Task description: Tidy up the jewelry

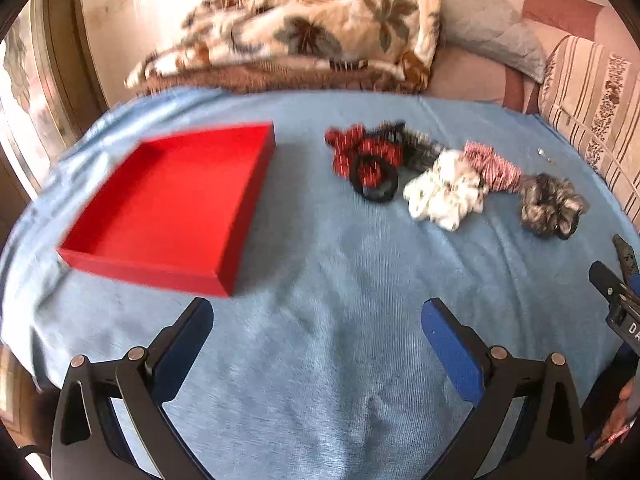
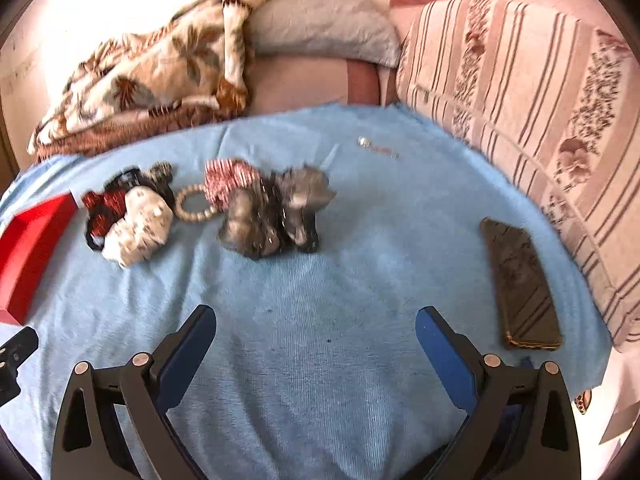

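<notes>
Left wrist view looks down on a light blue woven cloth (image 1: 320, 264) spread over a soft surface, with the left gripper (image 1: 318, 332) hanging above bare fabric, its two blue-padded fingers (image 1: 452, 348) spread wide apart and holding nothing. A shallow, open red rectangular box (image 1: 172, 204) lies on the cloth to the left, its inside showing only red. To the right of it, well apart, runs a loose row of hair accessories: a red-and-black patterned fabric scrunchie (image 1: 368, 158) with a dark hair clip (image 1: 416, 144) just behind it, a white printed scrunchie (image 1: 446, 190) beside that, a pink-and-white striped scrunchie (image 1: 494, 166) touching the white one, and a grey mottled scrunchie (image 1: 550, 204) at the right end. The edge of the right gripper's black body shows at the far right of this view. In the right wrist view the right gripper (image 2: 316, 334) also hovers over bare cloth with its jaws wide apart and nothing between them. Here a small beaded bracelet ring (image 2: 194, 204) shows between the white and the grey scrunchies, touching the striped one. A small shiny piece of jewelry (image 2: 378, 148) lies alone farther back on the cloth; its shape is too blurred to tell. A dark rectangular phone (image 2: 520, 284) rests at the right, near a striped pink sofa cushion (image 2: 540, 112). A floral beige blanket (image 2: 156, 76) is heaped behind the cloth.
</notes>
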The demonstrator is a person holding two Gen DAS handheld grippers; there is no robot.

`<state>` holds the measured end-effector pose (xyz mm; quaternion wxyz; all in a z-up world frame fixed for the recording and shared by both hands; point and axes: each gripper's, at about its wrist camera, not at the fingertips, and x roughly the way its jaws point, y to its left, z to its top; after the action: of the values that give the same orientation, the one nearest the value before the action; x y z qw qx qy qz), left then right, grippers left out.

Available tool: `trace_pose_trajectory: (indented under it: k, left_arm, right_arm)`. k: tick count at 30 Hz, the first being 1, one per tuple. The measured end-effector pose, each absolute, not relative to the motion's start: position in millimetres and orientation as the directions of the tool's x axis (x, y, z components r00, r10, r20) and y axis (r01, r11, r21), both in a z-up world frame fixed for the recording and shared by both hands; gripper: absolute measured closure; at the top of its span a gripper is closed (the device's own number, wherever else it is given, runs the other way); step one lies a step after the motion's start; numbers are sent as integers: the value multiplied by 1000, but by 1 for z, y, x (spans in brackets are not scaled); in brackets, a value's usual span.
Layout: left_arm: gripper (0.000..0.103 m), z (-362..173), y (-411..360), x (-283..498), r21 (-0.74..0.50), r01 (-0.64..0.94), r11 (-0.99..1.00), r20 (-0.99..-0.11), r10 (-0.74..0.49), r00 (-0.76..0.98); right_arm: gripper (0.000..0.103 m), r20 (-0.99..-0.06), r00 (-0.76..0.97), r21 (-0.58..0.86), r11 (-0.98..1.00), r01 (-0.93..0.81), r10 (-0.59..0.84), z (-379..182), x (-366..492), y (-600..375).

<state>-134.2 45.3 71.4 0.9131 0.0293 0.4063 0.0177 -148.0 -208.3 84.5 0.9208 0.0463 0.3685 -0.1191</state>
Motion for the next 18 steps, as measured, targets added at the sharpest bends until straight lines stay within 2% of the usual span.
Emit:
trace_pose_trajectory:
  k: [3, 14, 18]
  left_arm:
    - [0, 88, 44, -140, 109, -16, 994, -699, 88, 710]
    - [0, 119, 52, -164, 95, -40, 995, -635, 92, 767]
    - [0, 120, 54, -164, 85, -40, 996, -646, 86, 758]
  right_arm:
    - [1, -671, 721, 17, 969, 248, -173, 94, -155, -202]
    - [1, -657, 732, 11, 968, 250, -181, 104, -168, -189]
    - [1, -654, 734, 2, 970, 244, -183, 105, -170, -185]
